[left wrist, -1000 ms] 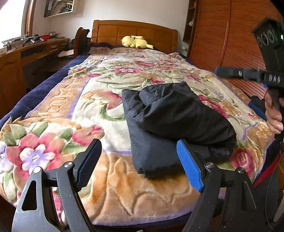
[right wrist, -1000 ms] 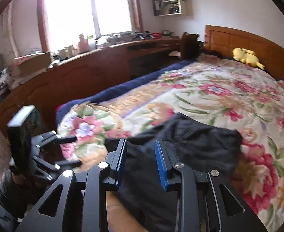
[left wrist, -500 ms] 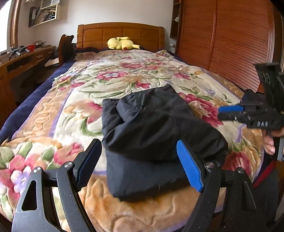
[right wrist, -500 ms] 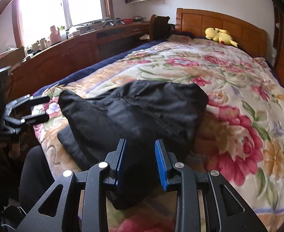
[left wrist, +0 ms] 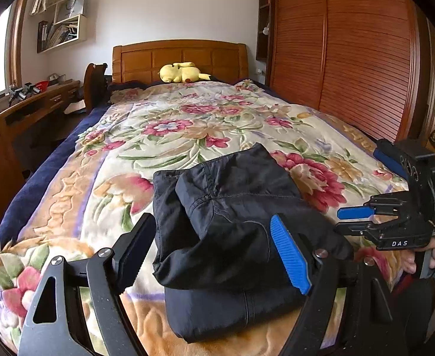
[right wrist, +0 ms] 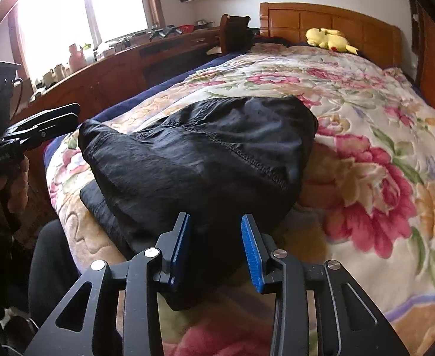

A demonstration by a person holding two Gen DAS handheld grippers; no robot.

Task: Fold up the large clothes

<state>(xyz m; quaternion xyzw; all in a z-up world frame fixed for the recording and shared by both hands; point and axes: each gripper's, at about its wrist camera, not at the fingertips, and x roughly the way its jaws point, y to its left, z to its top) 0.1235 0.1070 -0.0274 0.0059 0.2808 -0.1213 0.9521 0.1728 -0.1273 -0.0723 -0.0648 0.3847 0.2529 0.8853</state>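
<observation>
The left gripper (left wrist: 214, 252) has its jaws spread wide and holds nothing; the garment (left wrist: 232, 237), a black folded bundle, lies just ahead of them and fills most of the gap between the tips as that camera sees it. It rests on the floral blanket (left wrist: 187, 124) near the foot of the bed, a smaller folded layer heaped on a flatter one beneath. Whether the left fingertips touch the cloth cannot be told. The right gripper (right wrist: 216, 246) has its jaws parted to a narrower gap, also empty, with the garment (right wrist: 199, 160) directly beyond the blue pads (right wrist: 251, 252); the near edge of the cloth sits just past the tips, and contact cannot be told here either. From the left camera, the right gripper (left wrist: 356, 222) appears off to the right of the jaws, beside the bundle, gripped by a hand (left wrist: 425, 256). From the right camera, the left gripper (right wrist: 54, 121) shows far to the left of the jaws, apart from the garment. Well beyond both sets of jaws, a yellow plush toy (left wrist: 181, 72) lies against the wooden headboard (left wrist: 146, 59).
</observation>
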